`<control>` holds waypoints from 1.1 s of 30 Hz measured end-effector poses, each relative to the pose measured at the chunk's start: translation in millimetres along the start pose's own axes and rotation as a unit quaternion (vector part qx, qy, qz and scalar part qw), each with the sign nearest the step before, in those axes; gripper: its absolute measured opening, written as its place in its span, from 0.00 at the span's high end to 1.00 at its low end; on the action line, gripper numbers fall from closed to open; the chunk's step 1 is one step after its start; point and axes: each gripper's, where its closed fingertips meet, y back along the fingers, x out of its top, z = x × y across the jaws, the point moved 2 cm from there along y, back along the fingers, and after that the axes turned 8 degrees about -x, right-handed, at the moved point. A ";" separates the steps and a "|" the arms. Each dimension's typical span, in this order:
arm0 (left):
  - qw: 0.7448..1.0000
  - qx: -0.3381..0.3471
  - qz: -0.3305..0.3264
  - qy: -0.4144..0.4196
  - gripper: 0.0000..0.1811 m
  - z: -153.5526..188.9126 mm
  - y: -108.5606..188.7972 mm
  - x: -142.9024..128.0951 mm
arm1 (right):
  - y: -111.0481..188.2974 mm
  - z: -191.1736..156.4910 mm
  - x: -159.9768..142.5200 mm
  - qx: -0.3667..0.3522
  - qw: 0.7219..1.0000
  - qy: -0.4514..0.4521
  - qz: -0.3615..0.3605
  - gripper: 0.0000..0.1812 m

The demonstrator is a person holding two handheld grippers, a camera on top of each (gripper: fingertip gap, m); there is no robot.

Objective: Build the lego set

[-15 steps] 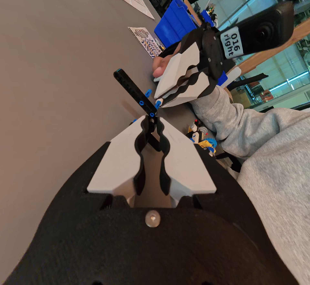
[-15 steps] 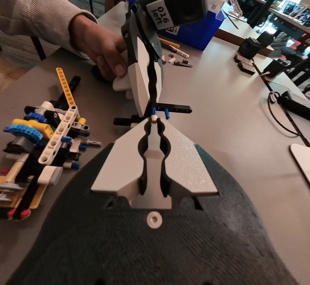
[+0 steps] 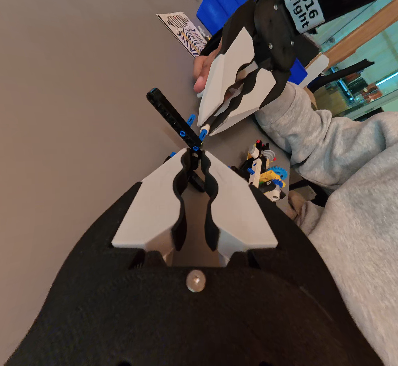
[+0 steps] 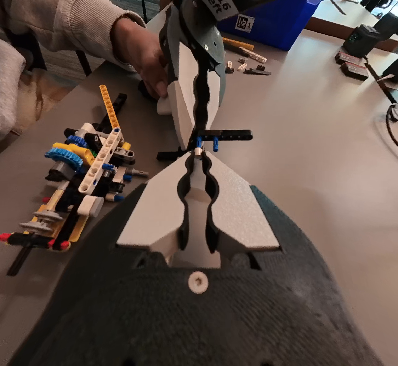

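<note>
Left gripper (image 3: 195, 153) clamped on black beam (image 3: 170, 116). Right gripper (image 4: 197, 155) pinches white piece (image 4: 197, 151) at its tips, against a blue pin (image 4: 199, 141) on the beam.

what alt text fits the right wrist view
The right tool pushes a white-tipped blue pin toward a black beam clamped by the left tool above a grey table; a half-built model sits left.
</note>
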 end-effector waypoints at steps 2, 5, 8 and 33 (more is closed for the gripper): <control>1.000 0.006 -0.006 -0.005 0.96 0.1 -1.0 -1.0 | 0.4 -0.6 -1.1 0.003 1.000 -0.001 -0.004 0.97; 1.000 0.011 -0.009 -0.008 0.96 -0.1 -1.4 -1.5 | 0.9 -1.0 -1.5 0.008 1.000 -0.006 -0.005 0.97; 1.000 0.012 -0.013 -0.010 0.96 0.0 -2.2 -2.4 | 1.2 -1.6 -2.4 0.013 1.000 -0.010 -0.008 0.97; 0.998 -0.023 -0.033 -0.047 0.97 14.3 -6.3 -6.2 | 6.9 -9.7 2.1 0.111 0.980 -0.162 -0.015 0.97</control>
